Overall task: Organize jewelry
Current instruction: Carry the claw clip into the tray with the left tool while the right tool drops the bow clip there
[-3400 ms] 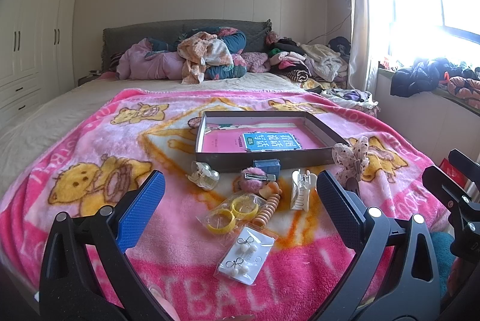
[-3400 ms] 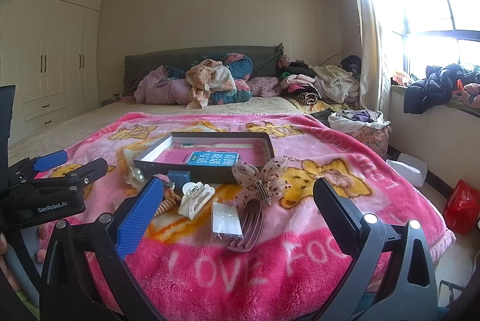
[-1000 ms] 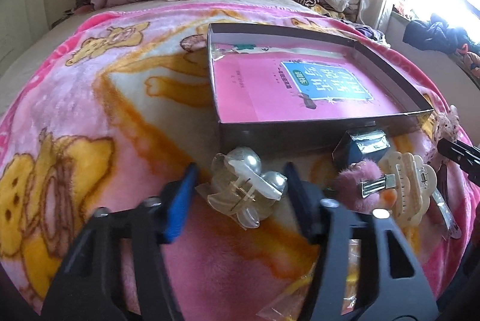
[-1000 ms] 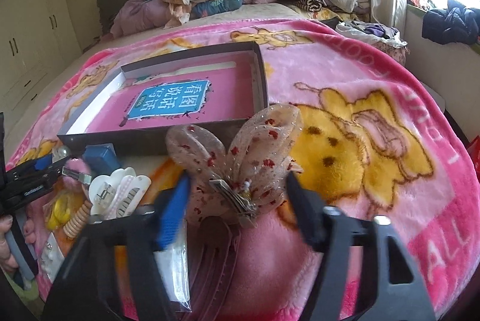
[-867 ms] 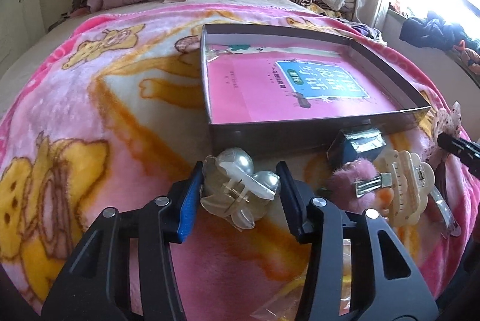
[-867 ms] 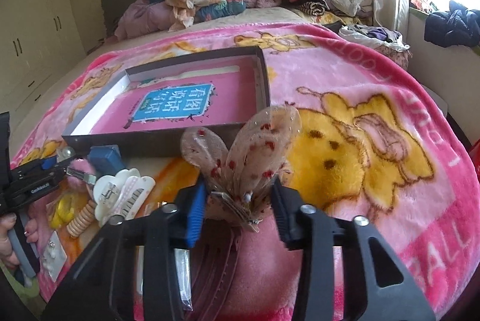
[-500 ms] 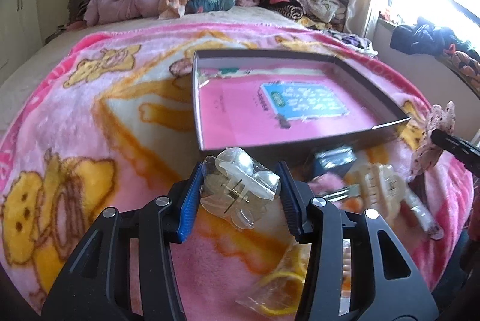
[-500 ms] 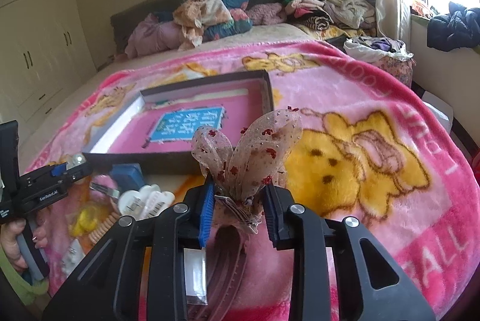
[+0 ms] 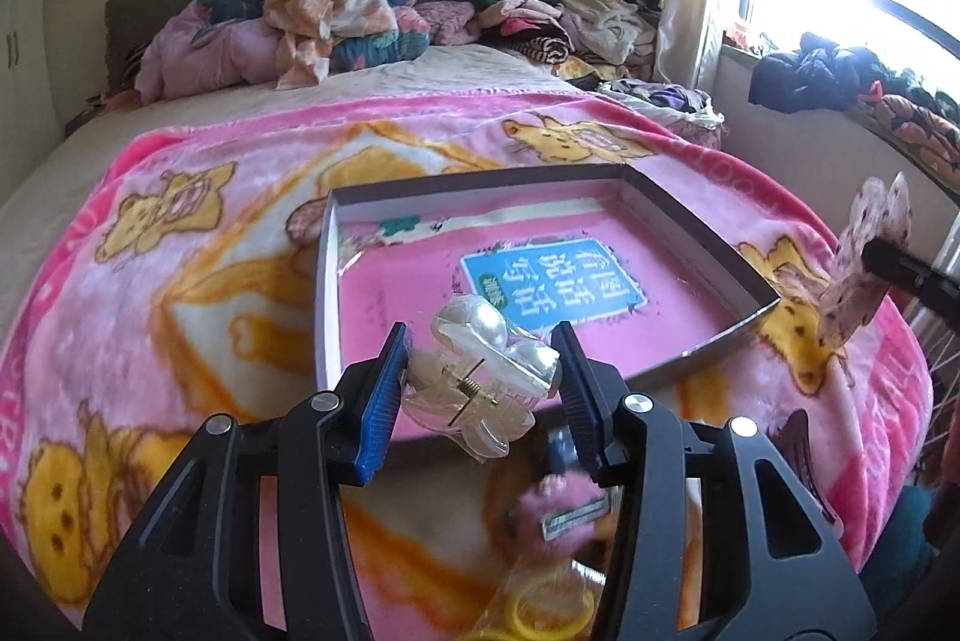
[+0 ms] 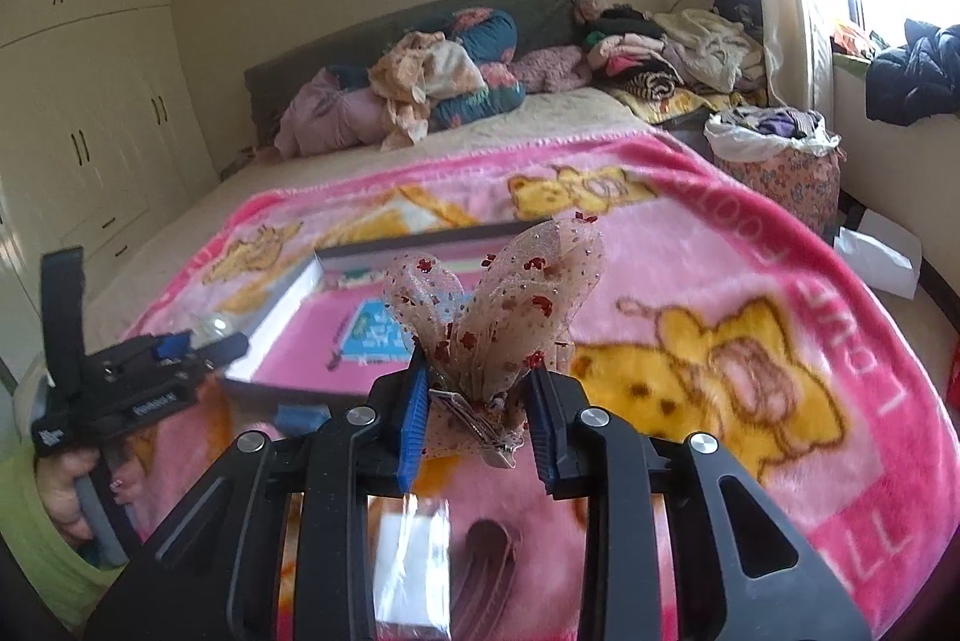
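We note a clear claw clip (image 9: pixel 477 389) with pearl beads, pinched between the pads of the left gripper (image 9: pixel 480 392), held above the near rim of the shallow grey box (image 9: pixel 714 245). The right gripper (image 10: pixel 477 416) is closed on a sheer, red-flecked bow clip (image 10: pixel 498 305), raised over the pink blanket (image 10: pixel 750 281) at 4 o'clock of the box. The box floor lies open toward 12 o'clock.

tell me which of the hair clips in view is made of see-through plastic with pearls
The clear claw clip held in the left hand-held gripper. The bow clip in the right hand-held gripper is spotted fabric mesh.
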The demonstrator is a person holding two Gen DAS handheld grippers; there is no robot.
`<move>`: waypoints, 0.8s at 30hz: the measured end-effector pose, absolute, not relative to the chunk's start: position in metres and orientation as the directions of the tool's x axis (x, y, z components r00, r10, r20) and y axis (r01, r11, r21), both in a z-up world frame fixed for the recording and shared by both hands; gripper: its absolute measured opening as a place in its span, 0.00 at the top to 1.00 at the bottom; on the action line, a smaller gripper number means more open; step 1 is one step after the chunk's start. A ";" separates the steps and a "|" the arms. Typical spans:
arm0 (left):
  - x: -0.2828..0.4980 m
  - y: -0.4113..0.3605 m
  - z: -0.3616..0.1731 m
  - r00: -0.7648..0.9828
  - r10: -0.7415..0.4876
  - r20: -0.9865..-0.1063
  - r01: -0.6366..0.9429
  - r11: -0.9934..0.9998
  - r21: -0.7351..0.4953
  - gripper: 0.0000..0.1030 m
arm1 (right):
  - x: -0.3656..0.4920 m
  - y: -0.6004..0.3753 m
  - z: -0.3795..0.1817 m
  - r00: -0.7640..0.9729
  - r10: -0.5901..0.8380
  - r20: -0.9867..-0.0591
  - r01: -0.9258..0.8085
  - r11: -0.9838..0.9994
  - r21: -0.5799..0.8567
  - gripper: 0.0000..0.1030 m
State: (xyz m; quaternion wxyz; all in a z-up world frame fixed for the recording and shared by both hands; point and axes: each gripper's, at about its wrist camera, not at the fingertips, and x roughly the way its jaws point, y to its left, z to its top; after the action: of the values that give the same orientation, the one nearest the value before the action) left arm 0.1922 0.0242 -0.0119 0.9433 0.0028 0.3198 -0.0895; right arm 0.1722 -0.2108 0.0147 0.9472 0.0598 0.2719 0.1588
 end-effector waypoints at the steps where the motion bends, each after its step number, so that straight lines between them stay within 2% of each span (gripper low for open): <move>1: 0.195 0.023 -0.011 0.780 -0.170 -0.602 0.174 0.983 -0.052 0.62 | 0.175 -0.210 0.019 0.805 0.337 -0.489 -0.272 0.941 0.201 0.73; 12: 0.230 0.021 -0.015 0.766 -0.154 -0.625 0.166 0.985 -0.039 0.62 | 0.215 -0.187 0.040 0.797 0.375 -0.472 -0.325 0.927 0.188 0.73; 24: 0.262 0.015 -0.038 0.719 -0.150 -0.679 0.176 0.984 -0.030 0.62 | 0.264 -0.174 0.004 0.737 0.341 -0.584 -0.306 0.938 0.161 0.73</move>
State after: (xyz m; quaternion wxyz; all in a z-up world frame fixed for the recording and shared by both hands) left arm 0.2618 0.0152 -0.0381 0.9269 0.0184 0.3644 -0.0880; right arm 0.2642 -0.1743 0.0040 0.9316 0.0270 0.3182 0.1737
